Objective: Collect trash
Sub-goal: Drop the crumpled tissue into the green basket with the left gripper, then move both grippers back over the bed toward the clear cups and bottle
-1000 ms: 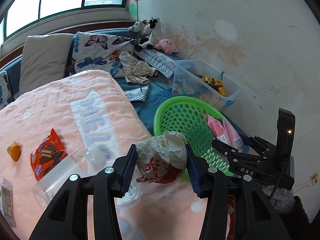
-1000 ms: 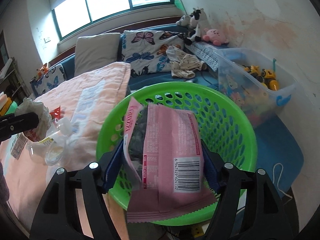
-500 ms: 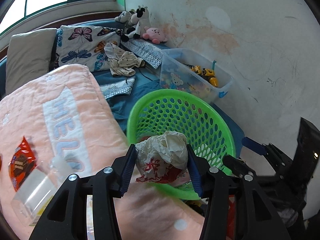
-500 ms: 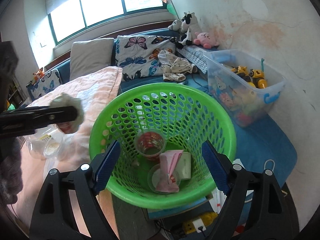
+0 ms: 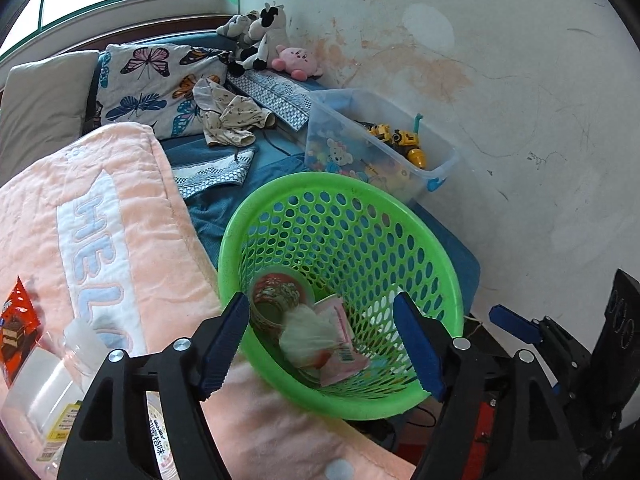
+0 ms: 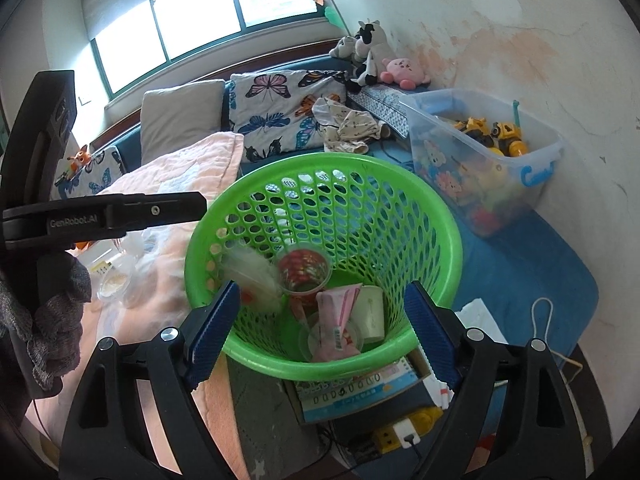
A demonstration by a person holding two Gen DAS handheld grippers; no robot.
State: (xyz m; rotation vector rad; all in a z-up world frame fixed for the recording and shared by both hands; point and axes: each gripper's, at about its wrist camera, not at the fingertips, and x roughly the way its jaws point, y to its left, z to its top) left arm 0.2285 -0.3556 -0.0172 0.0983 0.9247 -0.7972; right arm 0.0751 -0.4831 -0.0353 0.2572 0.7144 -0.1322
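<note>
My left gripper (image 5: 320, 344) hangs over the near rim of the green basket (image 5: 448, 264), its jaws opening with nothing pinched between the blue pads; the crumpled white wrapper (image 5: 308, 338) sits below them inside the basket, blurred, against the printed paper cup (image 5: 276, 296) and the pink snack packet (image 5: 340, 344). My right gripper (image 6: 322, 328) is spread wide and empty above the same basket from the other side, and from there I see the wrapper (image 6: 252, 272) low against the basket's left wall, the cup (image 6: 304, 268) in the middle, the pink packet (image 6: 336, 320) beside a small white cup (image 6: 370, 312). On the peach blanket (image 5: 120, 216) to my left a red snack wrapper (image 5: 16, 328) and a clear plastic container (image 5: 52, 384) lie outside the basket. Past the basket a clear toy bin (image 5: 384, 152) stands by the wall, and plush toys (image 5: 264, 36) sit beyond a butterfly pillow (image 5: 156, 80).
</note>
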